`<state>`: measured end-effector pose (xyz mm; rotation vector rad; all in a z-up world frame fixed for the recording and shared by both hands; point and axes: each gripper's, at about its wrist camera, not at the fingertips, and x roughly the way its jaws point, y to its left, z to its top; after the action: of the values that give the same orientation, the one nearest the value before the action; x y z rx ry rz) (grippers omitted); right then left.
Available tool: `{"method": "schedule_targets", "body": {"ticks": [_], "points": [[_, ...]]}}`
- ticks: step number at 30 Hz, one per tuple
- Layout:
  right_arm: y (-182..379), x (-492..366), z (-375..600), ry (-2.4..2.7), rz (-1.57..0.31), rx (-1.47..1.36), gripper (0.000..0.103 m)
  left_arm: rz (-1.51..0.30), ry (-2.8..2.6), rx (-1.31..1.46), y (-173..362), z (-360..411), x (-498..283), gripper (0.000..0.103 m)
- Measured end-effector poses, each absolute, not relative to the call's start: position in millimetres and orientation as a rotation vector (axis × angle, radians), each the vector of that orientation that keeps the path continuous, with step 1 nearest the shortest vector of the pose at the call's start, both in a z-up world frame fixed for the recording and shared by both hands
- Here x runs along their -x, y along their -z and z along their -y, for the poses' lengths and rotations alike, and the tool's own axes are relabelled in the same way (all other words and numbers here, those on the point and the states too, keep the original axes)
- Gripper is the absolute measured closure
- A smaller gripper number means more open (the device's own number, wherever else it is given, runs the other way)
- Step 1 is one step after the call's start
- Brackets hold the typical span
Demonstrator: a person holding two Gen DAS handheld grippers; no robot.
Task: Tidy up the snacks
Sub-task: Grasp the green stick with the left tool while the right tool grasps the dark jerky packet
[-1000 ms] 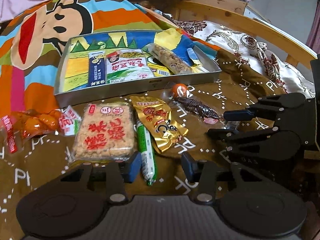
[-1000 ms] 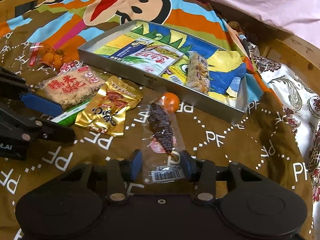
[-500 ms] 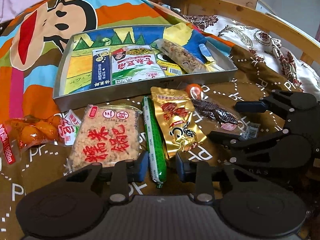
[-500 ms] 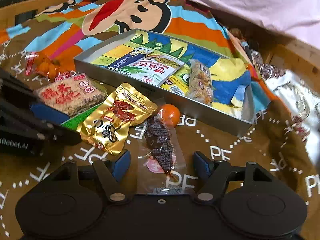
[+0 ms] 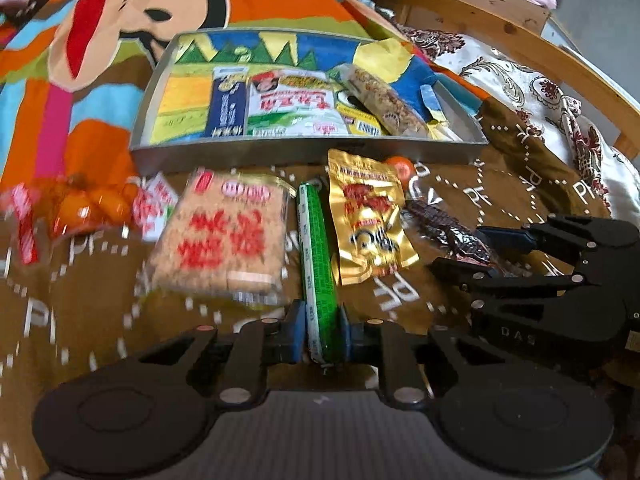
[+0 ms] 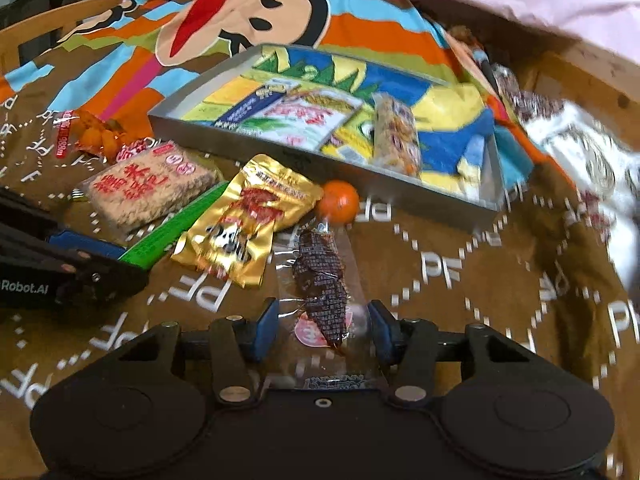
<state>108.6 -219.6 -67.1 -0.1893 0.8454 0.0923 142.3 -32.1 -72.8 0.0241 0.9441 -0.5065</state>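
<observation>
The left tool (image 5: 322, 332) is clamped tight on the near end of a long, slim green sausage stick (image 5: 316, 264), which lies on the brown printed blanket (image 6: 460, 272) between a square, pebbly rice-cracker pack (image 5: 224, 240) and a crinkled gold foil pouch (image 5: 366, 216). The right tool (image 6: 322, 330) has just been narrowing around a clear, glossy wrapper holding a dark, wrinkled dried snack (image 6: 322, 280), though its blue pads seem only to graze the film's edges. Beyond them sits a shallow grey metal tray (image 5: 304, 152) holding flat packets and a knobbly cereal bar (image 5: 386, 100).
</observation>
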Motion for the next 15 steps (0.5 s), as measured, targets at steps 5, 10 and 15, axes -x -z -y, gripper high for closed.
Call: {"method": "schedule_targets", "body": {"ticks": [5, 10, 15], "points": [[58.7, -91.7, 226.0, -0.094, -0.895, 0.13, 0.052, -1.015, 0.504, 0.017, 68.8, 23.9, -124.1, 0.083], [62.9, -92.0, 222.3, -0.094, -0.875, 0.169, 0.043, -1.022, 0.496, 0.035, 70.1, 22.4, -125.1, 0.082], [67.1, -100.2, 217.5, -0.09, -0.855, 0.2, 0.037, -0.993, 0.488, 0.031, 71.5, 26.1, -135.4, 0.076]]}}
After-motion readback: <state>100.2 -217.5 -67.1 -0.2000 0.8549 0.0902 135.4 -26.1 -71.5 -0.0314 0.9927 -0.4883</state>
